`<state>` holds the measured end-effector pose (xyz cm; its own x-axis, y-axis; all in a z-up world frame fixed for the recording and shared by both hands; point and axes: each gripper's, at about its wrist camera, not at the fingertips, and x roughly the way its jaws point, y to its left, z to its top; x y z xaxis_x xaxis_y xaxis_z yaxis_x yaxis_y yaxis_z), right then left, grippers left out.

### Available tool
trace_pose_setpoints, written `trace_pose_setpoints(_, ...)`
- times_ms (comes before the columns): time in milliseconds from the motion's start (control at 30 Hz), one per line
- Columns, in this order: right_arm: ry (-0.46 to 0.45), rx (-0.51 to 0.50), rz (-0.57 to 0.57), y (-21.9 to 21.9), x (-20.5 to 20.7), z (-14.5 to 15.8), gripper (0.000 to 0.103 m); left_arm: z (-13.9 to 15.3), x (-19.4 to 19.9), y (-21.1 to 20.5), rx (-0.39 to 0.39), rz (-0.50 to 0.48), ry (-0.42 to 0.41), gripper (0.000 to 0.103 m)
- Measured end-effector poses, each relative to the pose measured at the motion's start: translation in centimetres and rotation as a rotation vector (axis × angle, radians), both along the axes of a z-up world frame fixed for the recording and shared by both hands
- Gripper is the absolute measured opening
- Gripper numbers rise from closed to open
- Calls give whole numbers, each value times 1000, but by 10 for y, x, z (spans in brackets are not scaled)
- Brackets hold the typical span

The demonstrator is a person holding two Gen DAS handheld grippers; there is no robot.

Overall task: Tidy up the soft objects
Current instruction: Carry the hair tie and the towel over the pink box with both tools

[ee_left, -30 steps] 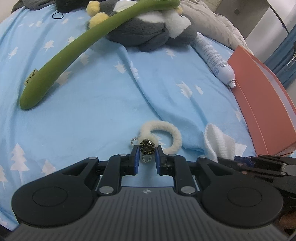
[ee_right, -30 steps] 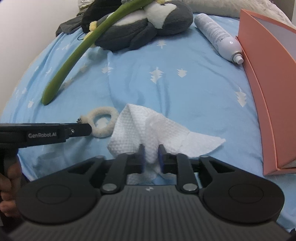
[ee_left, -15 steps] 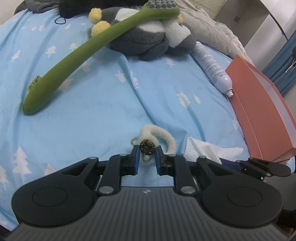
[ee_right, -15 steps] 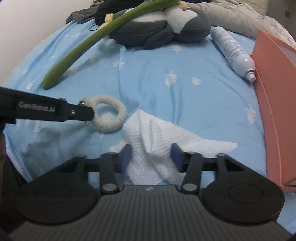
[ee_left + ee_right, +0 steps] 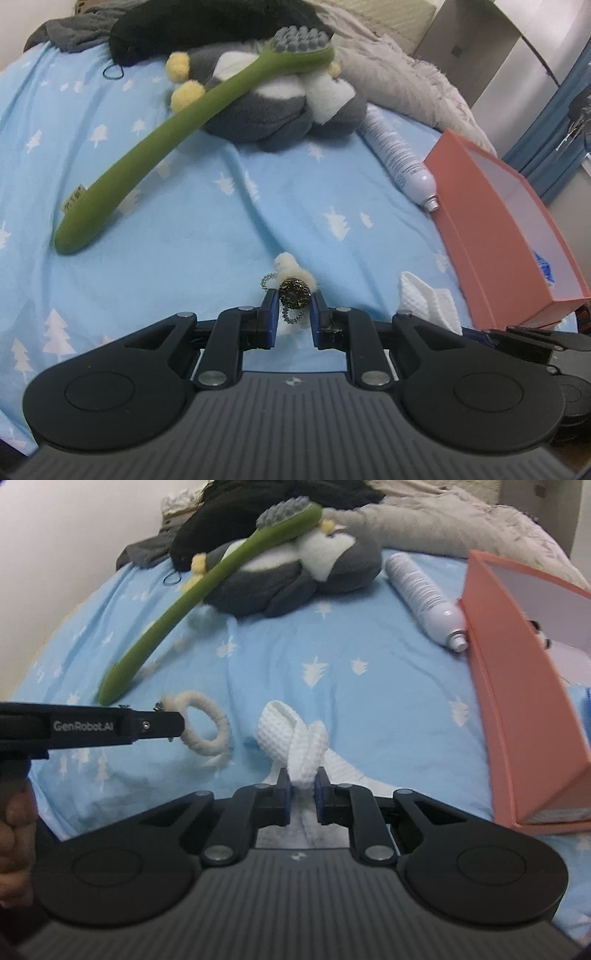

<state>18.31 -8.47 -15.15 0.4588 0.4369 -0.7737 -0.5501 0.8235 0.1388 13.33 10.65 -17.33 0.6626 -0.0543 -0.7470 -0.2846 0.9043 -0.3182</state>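
Observation:
A cream fluffy hair tie [image 5: 291,267] hangs just above the blue sheet. My left gripper [image 5: 293,299] is shut on the tie's dark glittery charm. From the right wrist view the tie's ring [image 5: 208,725] dangles off the left gripper [image 5: 173,722], which comes in from the left. A white waffle cloth [image 5: 291,731] is bunched up between the pads of my right gripper [image 5: 302,779]. Its jaws are closing and pinch a fold of the cloth. The same cloth [image 5: 424,301] shows at the lower right of the left wrist view.
An open orange box [image 5: 517,701] stands at the right on the blue bedsheet [image 5: 221,221]. A white spray bottle [image 5: 395,155] lies beside it. At the back, a green long-handled brush [image 5: 147,155] leans on a grey plush toy [image 5: 266,114]. Dark clothes and a beige blanket lie behind them.
Both grippers have risen. The right jaws stood wide over the cloth half a second ago and have closed on a gathered fold. The hair tie has lifted off the sheet.

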Motion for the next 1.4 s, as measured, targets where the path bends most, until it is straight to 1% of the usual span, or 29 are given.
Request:
trace_pose_setpoints(167,-18,34,-38,-14,-8,18,16,18,-9,-5,-7,-13,-35,21)
trace_pose_setpoints(367,-67,63,-52,-21,-16,46,16,44,-16,-15,3,-43,-75,21)
trace_pose_setpoints(533,-99,91,-59,-27,-17,69,16,67,-16,-26,17,-73,-112,21)
trace_pose_setpoints(667,-130,110,-74,-34,-16,88,16,87,-12,-34,12,-93,-145,21)
trace_pose_setpoints(800,-159,132,-94,-45,-11,104,16,106,-5,-44,26,-121,-182,21)
trace_pose_setpoints(967,-209,152,-124,-61,-3,126,16,131,5,-61,49,-155,-253,21)
trace_pose_setpoints(1100,-250,159,-152,-76,4,142,16,147,18,-76,36,-191,-290,21)
trace_pose_setpoints(1400,-312,193,-213,-113,25,172,16,179,52,-115,30,-286,-353,21)
